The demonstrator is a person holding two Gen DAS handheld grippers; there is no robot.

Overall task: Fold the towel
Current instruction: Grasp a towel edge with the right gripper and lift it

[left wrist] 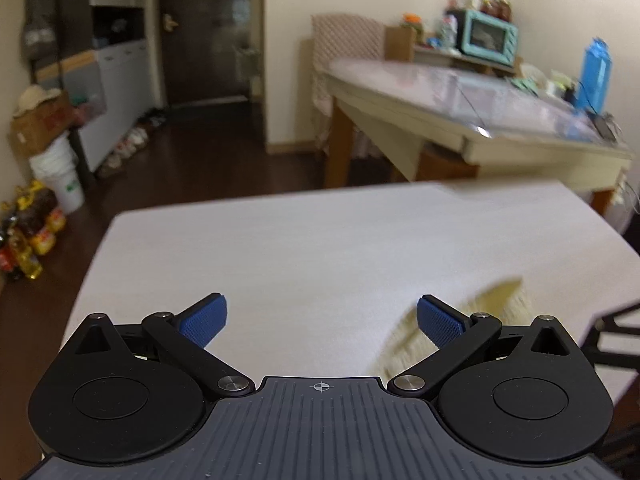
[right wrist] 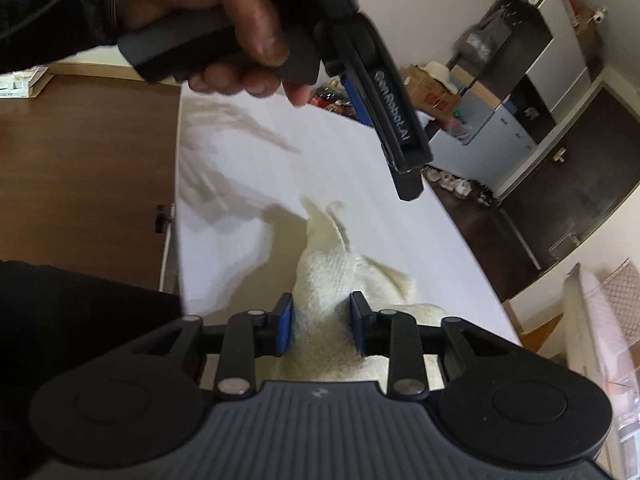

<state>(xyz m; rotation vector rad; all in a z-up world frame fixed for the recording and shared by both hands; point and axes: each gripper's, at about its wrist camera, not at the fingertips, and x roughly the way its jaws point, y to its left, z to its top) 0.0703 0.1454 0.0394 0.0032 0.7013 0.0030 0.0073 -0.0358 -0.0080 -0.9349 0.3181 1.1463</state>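
A cream towel (right wrist: 332, 276) lies bunched on the white table (right wrist: 240, 168). My right gripper (right wrist: 320, 326) is shut on a thick fold of the towel, its blue pads pressing both sides. My left gripper (left wrist: 322, 318) is open and empty above the white table (left wrist: 300, 248); a blurred edge of the towel (left wrist: 496, 300) shows by its right finger. In the right wrist view the left gripper (right wrist: 404, 168) hangs above the table, held by a hand (right wrist: 224, 24).
A second table (left wrist: 460, 116) with a blue bottle (left wrist: 596, 76) and a teal oven (left wrist: 488, 36) stands beyond. Boxes, buckets and bottles (left wrist: 36, 216) sit on the dark floor at the left. The white table's far edge (left wrist: 320, 196) is ahead.
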